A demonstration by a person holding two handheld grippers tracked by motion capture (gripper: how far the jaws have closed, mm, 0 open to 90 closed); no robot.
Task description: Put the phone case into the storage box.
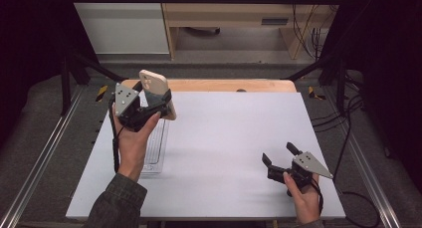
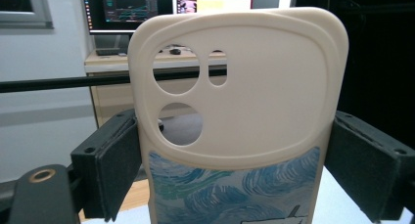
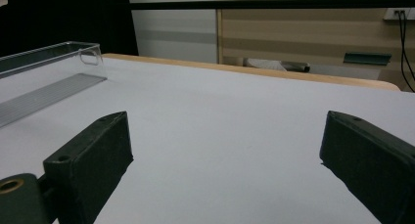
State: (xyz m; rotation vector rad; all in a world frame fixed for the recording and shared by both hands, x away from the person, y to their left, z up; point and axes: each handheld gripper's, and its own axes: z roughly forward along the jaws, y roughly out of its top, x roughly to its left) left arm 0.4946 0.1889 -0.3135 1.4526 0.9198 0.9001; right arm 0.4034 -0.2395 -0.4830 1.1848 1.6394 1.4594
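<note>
Over the left side of the white table [image 1: 224, 133], the person's left hand [image 1: 132, 138] holds the left gripper [image 1: 158, 102] raised above a clear plastic tray [image 1: 155, 151]. Its two black jaws are pinching a cream phone case [image 1: 157, 91] by its long edges, holding it upright and clear of the table. In the left gripper view the phone case [image 2: 244, 111] shows its back: three camera cut-outs near the top and a blue and green swirl print lower down, with a jaw pad pressed to each side. Near the table's front right corner the right hand [image 1: 304, 198] holds the right gripper [image 1: 279, 154] low over the surface, jaws spread wide with nothing between them. The right gripper view shows the tray [image 3: 49, 77] off to its left.
</note>
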